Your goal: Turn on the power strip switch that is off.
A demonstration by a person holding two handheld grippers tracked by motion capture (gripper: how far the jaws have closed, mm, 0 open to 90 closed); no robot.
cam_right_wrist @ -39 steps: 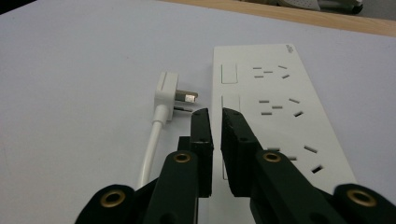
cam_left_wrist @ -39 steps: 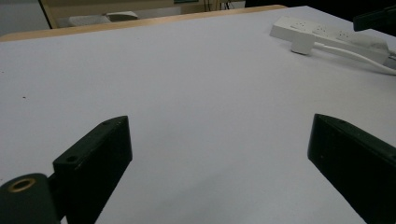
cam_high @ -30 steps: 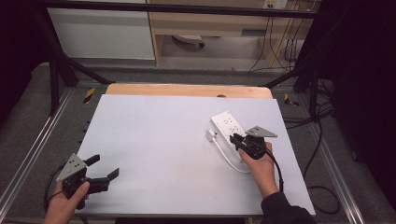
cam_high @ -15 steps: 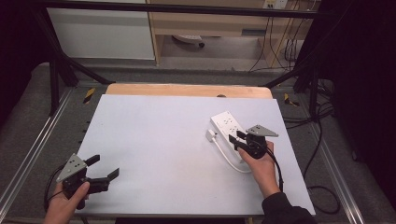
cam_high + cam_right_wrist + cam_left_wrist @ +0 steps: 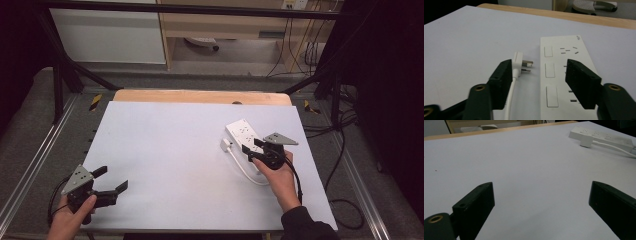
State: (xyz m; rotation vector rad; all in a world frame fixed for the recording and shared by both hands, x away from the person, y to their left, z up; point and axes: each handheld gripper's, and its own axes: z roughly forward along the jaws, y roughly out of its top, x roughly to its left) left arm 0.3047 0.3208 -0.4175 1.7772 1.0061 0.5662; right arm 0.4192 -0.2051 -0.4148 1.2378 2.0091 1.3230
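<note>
Right gripper [image 5: 539, 82] is over the near end of the power strip [image 5: 243, 134], jaws apart, nothing held. The strip lies flat on the right half of the white table [image 5: 165, 150], long axis running away from me. Its plug [image 5: 520, 63] lies on the board just left of the strip, prongs pointing at it but not inserted; the white cable [image 5: 245, 170] curls back toward my right hand [image 5: 280, 177]. In the right gripper view my left jaw sits right against the cable behind the plug, and my right jaw is above the strip's sockets. Handling guess: the plug is light, hard plastic, smooth, so it could slip or twist if pinched at a corner. I'd take it across the flat sides of the body, not the prongs or the cable. The cable looks springy and will likely pull the plug off line. The strip is stiff and light and will probably slide when pushed, so it wants bracing. Left gripper [image 5: 107, 187] is wide open, empty, resting at the near-left corner, well apart from the strip and free to do that.
</note>
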